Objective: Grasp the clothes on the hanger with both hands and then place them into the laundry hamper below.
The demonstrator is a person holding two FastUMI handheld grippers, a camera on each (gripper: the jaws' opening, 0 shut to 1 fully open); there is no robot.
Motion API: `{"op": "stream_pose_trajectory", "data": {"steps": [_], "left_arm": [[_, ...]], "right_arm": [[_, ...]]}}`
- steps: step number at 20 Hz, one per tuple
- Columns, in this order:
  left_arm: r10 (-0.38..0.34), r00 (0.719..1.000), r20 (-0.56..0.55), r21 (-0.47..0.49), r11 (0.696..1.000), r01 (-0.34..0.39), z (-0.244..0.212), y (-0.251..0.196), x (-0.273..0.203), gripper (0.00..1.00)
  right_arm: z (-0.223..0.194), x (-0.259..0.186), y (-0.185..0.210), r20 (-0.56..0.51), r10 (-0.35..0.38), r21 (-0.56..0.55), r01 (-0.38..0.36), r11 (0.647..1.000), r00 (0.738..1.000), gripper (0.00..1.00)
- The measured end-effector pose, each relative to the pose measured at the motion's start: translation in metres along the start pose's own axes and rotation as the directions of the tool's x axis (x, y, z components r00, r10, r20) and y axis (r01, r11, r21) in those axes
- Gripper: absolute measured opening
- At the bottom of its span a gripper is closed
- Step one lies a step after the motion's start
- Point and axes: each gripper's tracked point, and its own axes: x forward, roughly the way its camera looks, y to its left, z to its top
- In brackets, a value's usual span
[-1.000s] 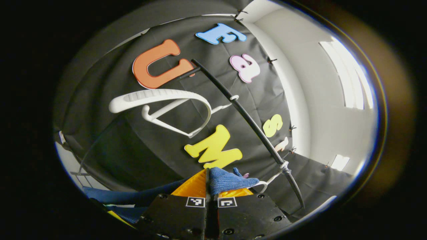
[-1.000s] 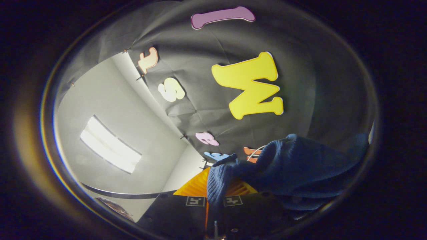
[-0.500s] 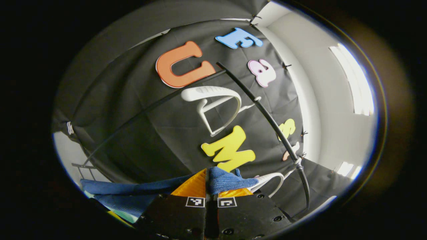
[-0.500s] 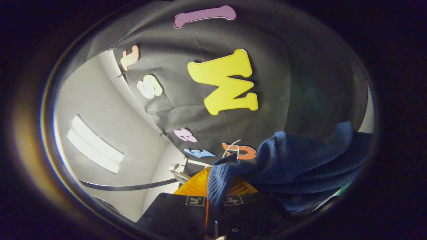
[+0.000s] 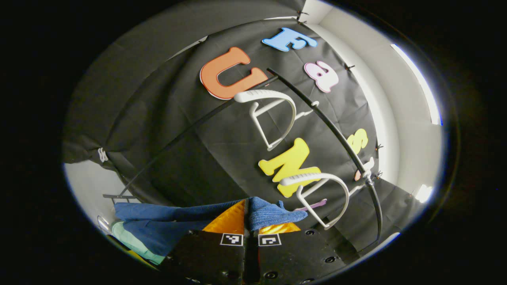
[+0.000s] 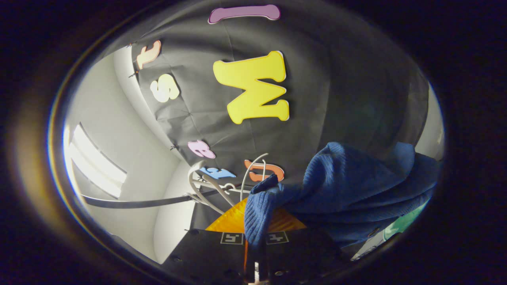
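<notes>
My left gripper [image 5: 246, 206] is clamped on a fold of the blue knit garment [image 5: 166, 221], fingers pressed together with cloth between them. My right gripper [image 6: 253, 221] is likewise pinched on another edge of it, the rest bunching off to one side in the right gripper view. The garment looks off the hangers: two white hangers [image 5: 273, 114] hang bare on the black rail [image 5: 332, 130]. The step, I judge, is carrying down to the hamper; something pale green [image 5: 130, 237] shows below the cloth, possibly the hamper, can't tell. To do it well I'd hold both pinches tight, lower both hands evenly, steer clear of the hangers, release only once the cloth is inside.
</notes>
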Motion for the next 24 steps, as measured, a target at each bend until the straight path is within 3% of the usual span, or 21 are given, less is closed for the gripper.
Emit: {"op": "stream_pose_trajectory", "data": {"steps": [9, 14, 19, 24], "left_arm": [[-0.023, 0.990, -0.139, 0.196, 0.979, 0.050, -0.049, -0.057, -0.042, 0.00], [0.027, 0.983, -0.183, 0.329, 0.944, 0.035, -0.071, -0.054, -0.051, 0.00], [0.081, 0.964, -0.255, 0.333, 0.943, 0.008, -0.120, -0.013, -0.054, 0.00], [0.221, 0.925, -0.309, 0.330, 0.937, -0.113, -0.165, 0.067, -0.045, 0.00]], "right_arm": [[-0.119, 0.038, 0.022, -0.120, -0.079, -0.161, 0.059, 0.985, 0.990, 0.06], [-0.187, 0.054, -0.006, -0.192, -0.210, -0.322, 0.141, 0.936, 0.959, 0.06], [-0.212, 0.060, -0.075, -0.196, -0.378, -0.442, 0.263, 0.858, 0.905, 0.05], [-0.209, 0.046, -0.159, -0.173, -0.565, -0.524, 0.411, 0.746, 0.807, 0.05]]}}
